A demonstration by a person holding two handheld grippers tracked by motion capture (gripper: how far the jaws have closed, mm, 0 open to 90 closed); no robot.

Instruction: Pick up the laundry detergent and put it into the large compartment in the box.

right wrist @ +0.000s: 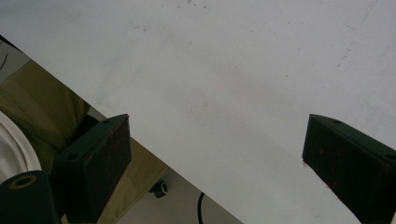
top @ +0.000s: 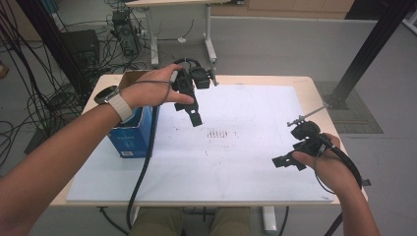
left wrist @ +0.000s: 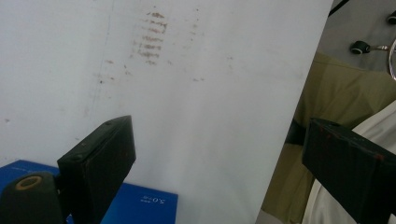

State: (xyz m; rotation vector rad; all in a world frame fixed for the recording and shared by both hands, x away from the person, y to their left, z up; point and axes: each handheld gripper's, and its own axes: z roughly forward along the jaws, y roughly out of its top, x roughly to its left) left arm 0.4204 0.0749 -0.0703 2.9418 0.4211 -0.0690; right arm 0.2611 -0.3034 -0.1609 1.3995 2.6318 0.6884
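My left gripper (top: 195,117) hovers above the white board (top: 246,113), near its back left, jaws pointing down toward the middle; in the left gripper view its jaws (left wrist: 219,163) stand wide apart with nothing between them. My right gripper (top: 284,161) is held low over the board's front right, pointing left; its jaws (right wrist: 215,161) are also wide apart and empty. A blue cardboard box (top: 132,133) with an open top stands at the board's left edge, under my left wrist.
Brown scuff marks (top: 219,133) stain the board's middle. The wooden table's rim (top: 314,93) frames the board. Cables (top: 142,172) trail off the front edge. A desk leg (top: 210,46), black posts (top: 366,51) and tangled cords lie on the floor behind.
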